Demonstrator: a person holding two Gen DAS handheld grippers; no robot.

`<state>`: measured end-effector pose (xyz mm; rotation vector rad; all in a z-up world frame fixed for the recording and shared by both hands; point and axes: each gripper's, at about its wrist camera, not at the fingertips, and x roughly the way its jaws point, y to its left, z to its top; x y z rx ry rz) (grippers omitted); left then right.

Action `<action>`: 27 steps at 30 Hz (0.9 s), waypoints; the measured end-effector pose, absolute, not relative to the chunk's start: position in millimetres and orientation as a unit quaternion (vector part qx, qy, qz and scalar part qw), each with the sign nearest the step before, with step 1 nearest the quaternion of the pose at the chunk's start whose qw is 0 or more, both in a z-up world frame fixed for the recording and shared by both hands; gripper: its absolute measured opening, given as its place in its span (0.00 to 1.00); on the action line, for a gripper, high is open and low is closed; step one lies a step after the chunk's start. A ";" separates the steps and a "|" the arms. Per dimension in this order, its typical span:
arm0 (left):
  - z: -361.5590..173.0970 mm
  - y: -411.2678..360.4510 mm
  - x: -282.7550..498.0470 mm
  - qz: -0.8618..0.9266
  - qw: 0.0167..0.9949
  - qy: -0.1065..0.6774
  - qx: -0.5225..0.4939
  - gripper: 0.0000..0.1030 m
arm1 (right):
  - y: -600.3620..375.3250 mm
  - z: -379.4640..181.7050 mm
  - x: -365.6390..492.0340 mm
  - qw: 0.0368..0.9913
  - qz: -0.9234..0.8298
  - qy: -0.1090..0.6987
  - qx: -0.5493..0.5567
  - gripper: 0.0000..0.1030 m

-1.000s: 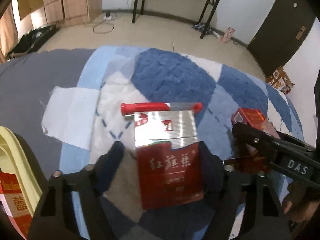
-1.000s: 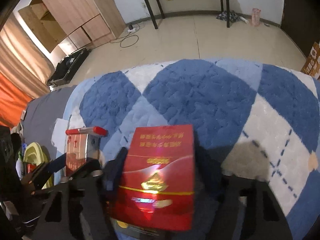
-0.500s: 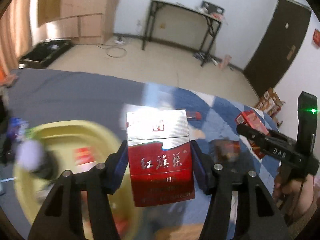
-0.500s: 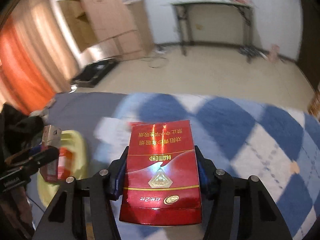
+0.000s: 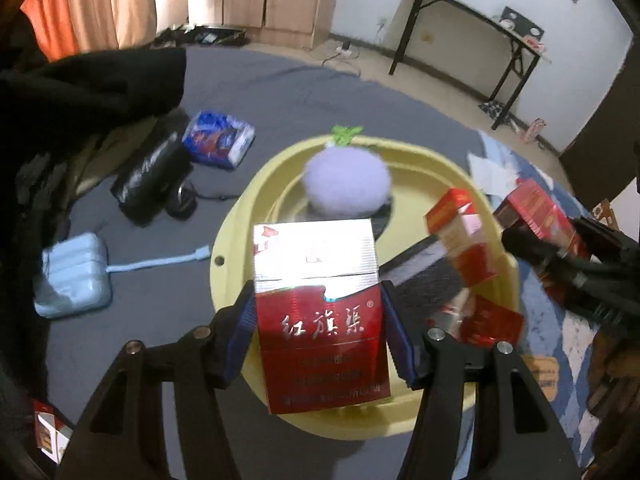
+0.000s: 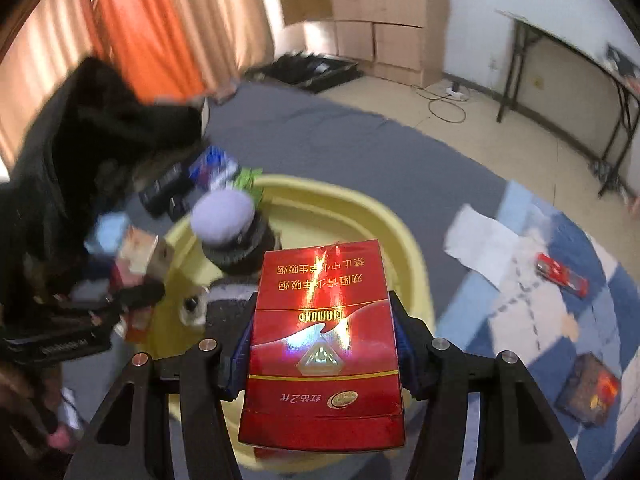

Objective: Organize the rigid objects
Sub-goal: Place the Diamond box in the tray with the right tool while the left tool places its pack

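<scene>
On my left, the left gripper [image 5: 320, 316] pinches a red-and-silver cigarette pack [image 5: 320, 308] by its sides, upright, over the near rim of the yellow basin [image 5: 236, 240]. Only the lower half sits between the pads, so a tilt could let it pivot and land on the grey sheet instead. In the basin a lilac plush ball [image 5: 346, 184] and loose red packs [image 5: 460, 236] crowd the floor; a drop there might bounce out. To the right, the right gripper [image 6: 322, 344] clamps a glossy red Diamond pack [image 6: 322, 344] over the same basin's near edge. Both grippers seem close together, though blur makes that hard to judge, and they could collide at release.
</scene>
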<state>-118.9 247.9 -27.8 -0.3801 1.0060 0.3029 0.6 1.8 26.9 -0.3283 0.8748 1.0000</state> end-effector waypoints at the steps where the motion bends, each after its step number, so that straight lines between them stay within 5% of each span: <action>1: -32.6 250.1 -118.1 0.139 0.844 0.482 -0.188 0.58 | 9.9 21.2 0.1 0.772 0.462 0.407 -0.155 0.55; 11: -63.4 258.8 -113.0 0.151 0.824 0.510 -0.194 0.60 | 70.6 -1.5 15.9 0.767 0.474 0.400 -0.168 0.56; 13: -65.8 257.2 -111.4 0.157 0.826 0.510 -0.181 0.73 | 72.9 -4.4 19.6 0.770 0.472 0.396 -0.169 0.57; 17: -54.7 248.5 -110.7 0.150 0.840 0.491 -0.176 0.94 | 53.5 -0.9 22.0 0.780 0.460 0.397 -0.148 0.86; 27: 17.2 229.0 -97.7 0.150 0.880 0.399 -0.212 1.00 | -94.4 18.3 40.3 0.866 0.335 0.371 0.002 1.00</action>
